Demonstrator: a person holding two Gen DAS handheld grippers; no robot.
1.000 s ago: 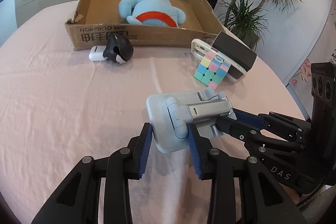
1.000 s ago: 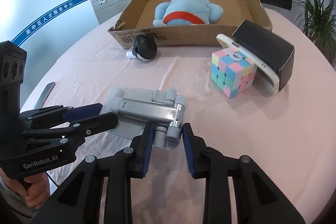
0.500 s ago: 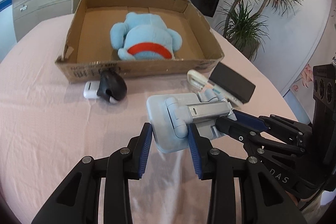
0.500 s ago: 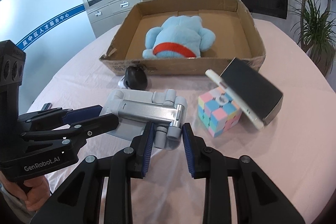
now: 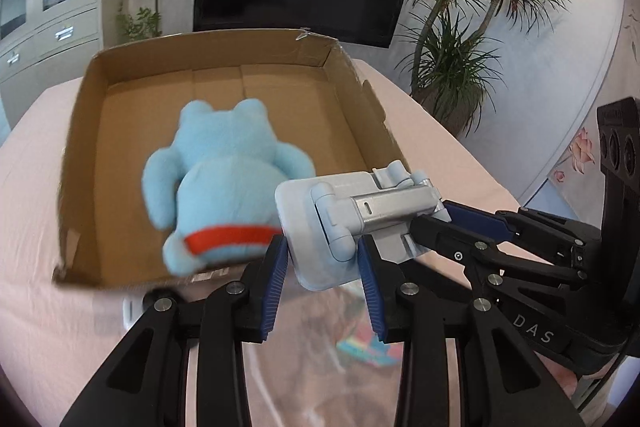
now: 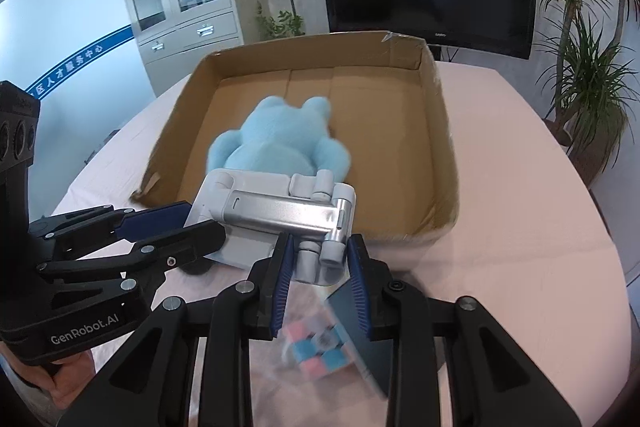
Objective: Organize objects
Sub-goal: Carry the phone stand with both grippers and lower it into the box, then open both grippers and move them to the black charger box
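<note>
Lifted off the desk (image 6: pixel 520 167) since a second earlier, the folded grey phone stand (image 5: pixel 360 219) had travelled up to the near edge of the cardboard box (image 5: pixel 360 99), the room's background rising with it. Both grippers were clamped on it: the left gripper (image 5: pixel 323 267) on its flat base plate, the right gripper (image 6: pixel 318 269) on its hinge end. The stand's long axis ran crosswise between them, roughly level. Only the right wrist view showed the pastel cube (image 6: pixel 316 347) and dark phone (image 6: pixel 352 331) below, blurred; the left view alone caught a white object's edge (image 5: pixel 130 311) by the box. One blue plush toy (image 6: pixel 276 143) lay inside the single box.
</note>
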